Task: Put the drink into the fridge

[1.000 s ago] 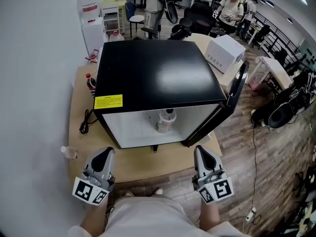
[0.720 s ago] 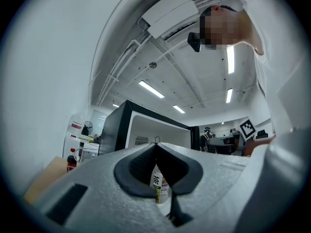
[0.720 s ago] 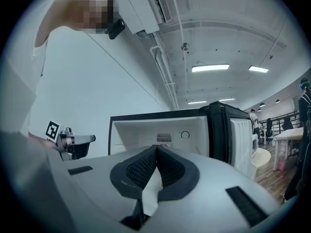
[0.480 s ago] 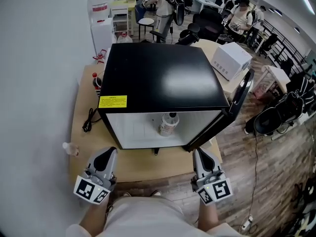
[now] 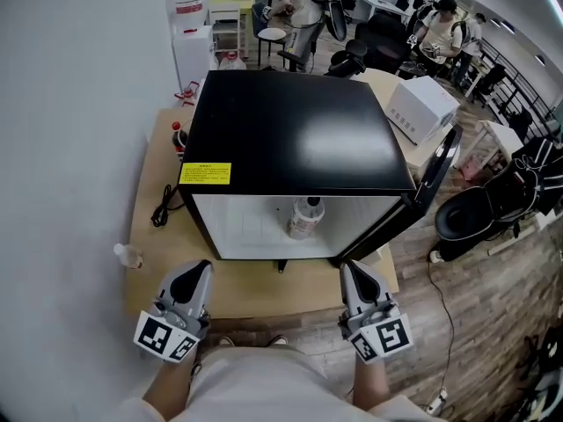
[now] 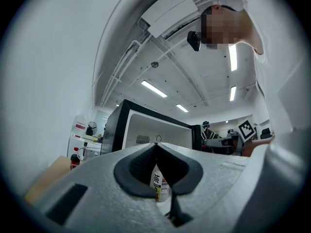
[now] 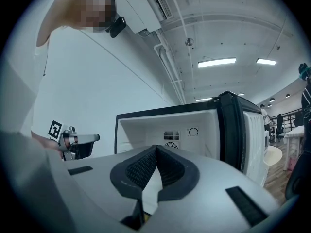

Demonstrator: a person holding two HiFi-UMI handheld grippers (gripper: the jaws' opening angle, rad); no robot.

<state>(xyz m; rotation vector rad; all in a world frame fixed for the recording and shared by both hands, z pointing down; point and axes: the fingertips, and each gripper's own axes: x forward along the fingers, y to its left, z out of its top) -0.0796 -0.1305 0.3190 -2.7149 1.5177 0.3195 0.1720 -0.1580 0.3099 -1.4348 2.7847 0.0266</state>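
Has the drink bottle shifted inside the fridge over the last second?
No. The bottle stands at the same spot just inside the open front of the fridge, right of its yellow label. Only the head camera's framing has shifted.

Pretty bright, even office light here. Long white ceiling strip lights put a soft glare patch on the glossy black fridge top, and shadows are faint. Head view bends hard at its edges, fisheye style. Both gripper views sit inside a dark round vignette, and the grey left claw looks soft up close.
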